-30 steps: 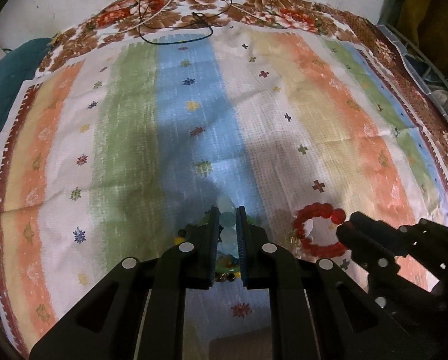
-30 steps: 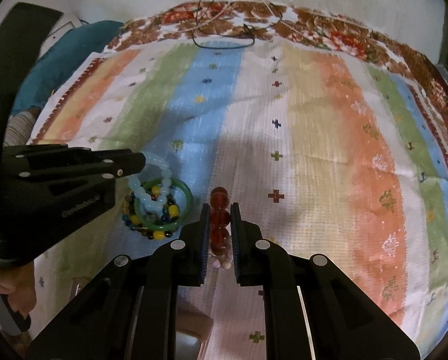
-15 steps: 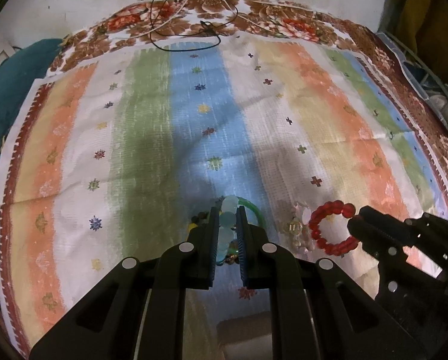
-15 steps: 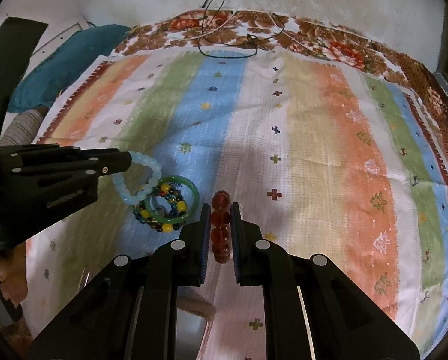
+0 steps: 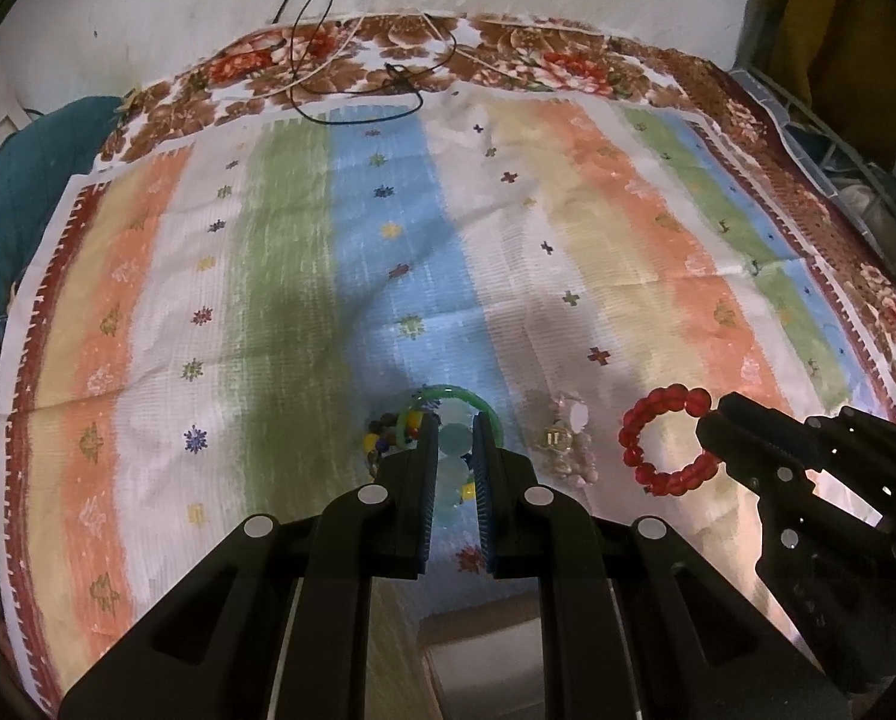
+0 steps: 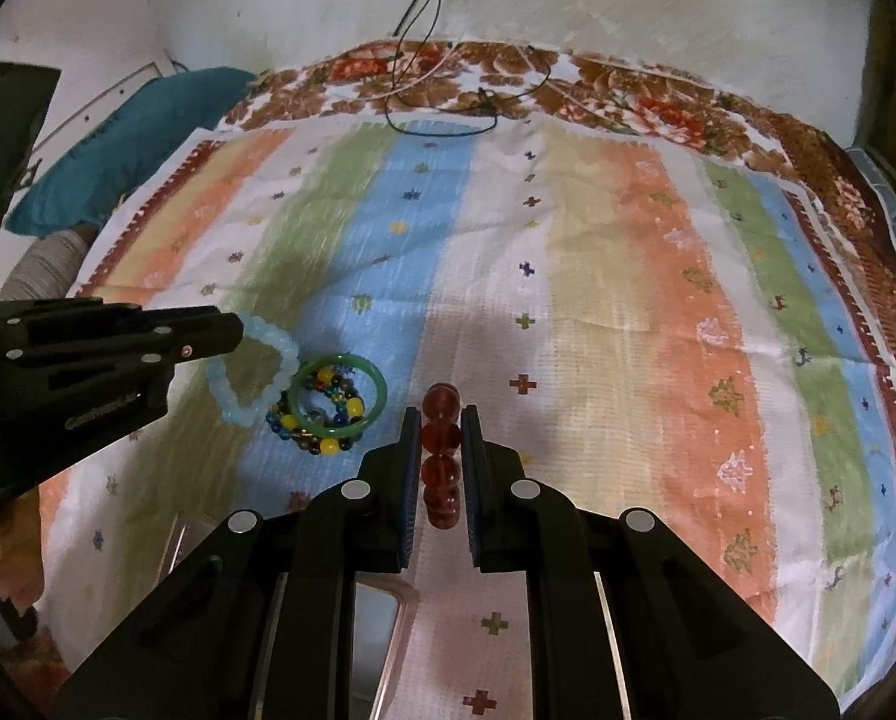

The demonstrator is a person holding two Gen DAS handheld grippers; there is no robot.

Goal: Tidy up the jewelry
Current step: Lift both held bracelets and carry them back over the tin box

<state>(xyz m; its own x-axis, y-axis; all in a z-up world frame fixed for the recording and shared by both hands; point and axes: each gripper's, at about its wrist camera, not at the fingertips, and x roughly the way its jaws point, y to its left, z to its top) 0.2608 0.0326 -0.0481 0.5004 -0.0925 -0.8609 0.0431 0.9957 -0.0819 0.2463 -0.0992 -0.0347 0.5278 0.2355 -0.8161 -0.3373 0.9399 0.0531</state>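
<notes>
In the left wrist view the left gripper [image 5: 454, 450] covers most of the pale blue bead bracelet [image 5: 452, 450]; only a few beads show between its fingers. The near part of the green bangle [image 5: 457, 391] and most of the multicoloured bead bracelet [image 5: 381, 441] are hidden behind those fingers. The clear bead cluster [image 5: 562, 441] is too blurred to tell what piece it is. In the right wrist view the red bead bracelet [image 6: 441, 450] is seen edge-on, its near part behind the right gripper [image 6: 441, 450]. A hand [image 6: 3, 552] is cut off by the left edge.
</notes>
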